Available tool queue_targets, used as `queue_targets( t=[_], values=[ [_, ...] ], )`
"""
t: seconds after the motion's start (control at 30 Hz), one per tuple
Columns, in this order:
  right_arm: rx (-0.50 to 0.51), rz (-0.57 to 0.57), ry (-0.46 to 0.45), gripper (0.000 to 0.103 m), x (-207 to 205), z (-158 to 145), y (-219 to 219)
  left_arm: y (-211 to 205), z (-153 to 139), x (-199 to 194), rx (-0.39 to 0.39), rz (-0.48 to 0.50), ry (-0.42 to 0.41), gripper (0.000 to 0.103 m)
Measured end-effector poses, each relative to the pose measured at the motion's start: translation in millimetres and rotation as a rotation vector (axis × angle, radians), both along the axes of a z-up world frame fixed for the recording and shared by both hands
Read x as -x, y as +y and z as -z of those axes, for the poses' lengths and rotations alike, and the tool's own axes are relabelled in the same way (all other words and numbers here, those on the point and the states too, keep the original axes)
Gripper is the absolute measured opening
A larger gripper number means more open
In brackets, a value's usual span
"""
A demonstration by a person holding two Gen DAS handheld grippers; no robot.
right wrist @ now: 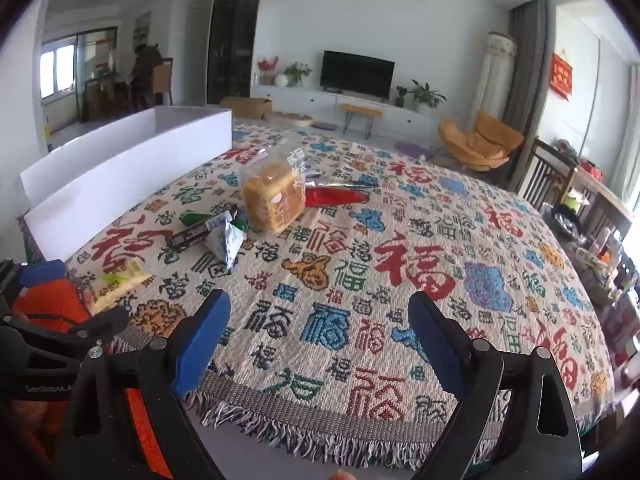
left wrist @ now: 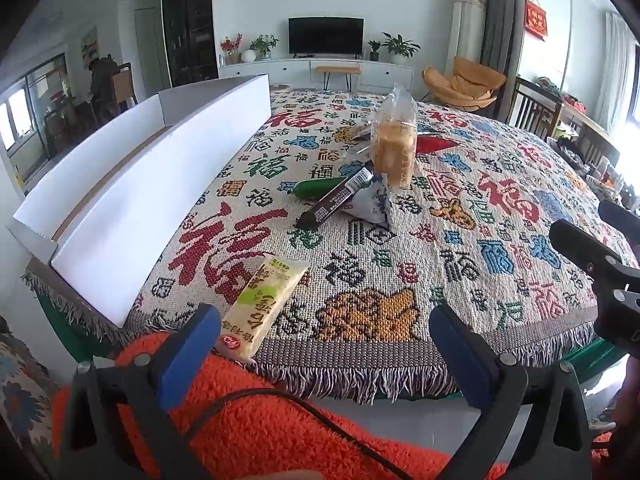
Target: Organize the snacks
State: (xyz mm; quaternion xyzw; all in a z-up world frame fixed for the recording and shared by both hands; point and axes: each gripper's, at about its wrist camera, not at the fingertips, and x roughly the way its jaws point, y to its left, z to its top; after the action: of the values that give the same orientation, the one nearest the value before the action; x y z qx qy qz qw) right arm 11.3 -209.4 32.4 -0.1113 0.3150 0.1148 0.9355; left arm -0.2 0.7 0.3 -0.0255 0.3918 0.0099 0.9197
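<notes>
The left gripper (left wrist: 324, 344) hangs with jaws spread wide and nothing between them, over the fringed edge of the patterned tablecloth (left wrist: 460, 240); the right gripper (right wrist: 320, 334) is likewise splayed and unloaded. A cream snack packet (left wrist: 262, 306) lies just past the left blue pad. Farther in, a dark bar wrapper (left wrist: 340, 197), green pouch (left wrist: 320, 188), bagged bread (left wrist: 394, 148) and red packet (left wrist: 434, 143) cluster beside the long white box (left wrist: 160, 200).

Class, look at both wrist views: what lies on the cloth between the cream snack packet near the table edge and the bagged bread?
A dark brown snack bar resting on a grey-white triangular pouch, with a green packet behind them, clearest in the left wrist view.
</notes>
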Motion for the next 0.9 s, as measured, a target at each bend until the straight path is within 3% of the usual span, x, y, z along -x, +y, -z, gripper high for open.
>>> queue_targets(
  t=[0.17, 0.2, 0.9],
  values=[
    [0.004, -0.012, 0.010, 0.093, -0.3, 1.0, 5.1, 9.5, -0.3, 0.4, 0.022, -0.016, -0.014, 0.103],
    [0.004, -0.016, 0.011, 0.093, -0.4, 1.2, 6.0, 1.6, 4.6, -0.1, -0.012, 0.000, 0.010, 0.103],
    [0.053, -0.014, -0.002, 0.093, -3.6, 6.6, 18.8, 0.9, 8.0, -2.4, -0.018, 0.019, 0.015, 0.103]
  ],
)
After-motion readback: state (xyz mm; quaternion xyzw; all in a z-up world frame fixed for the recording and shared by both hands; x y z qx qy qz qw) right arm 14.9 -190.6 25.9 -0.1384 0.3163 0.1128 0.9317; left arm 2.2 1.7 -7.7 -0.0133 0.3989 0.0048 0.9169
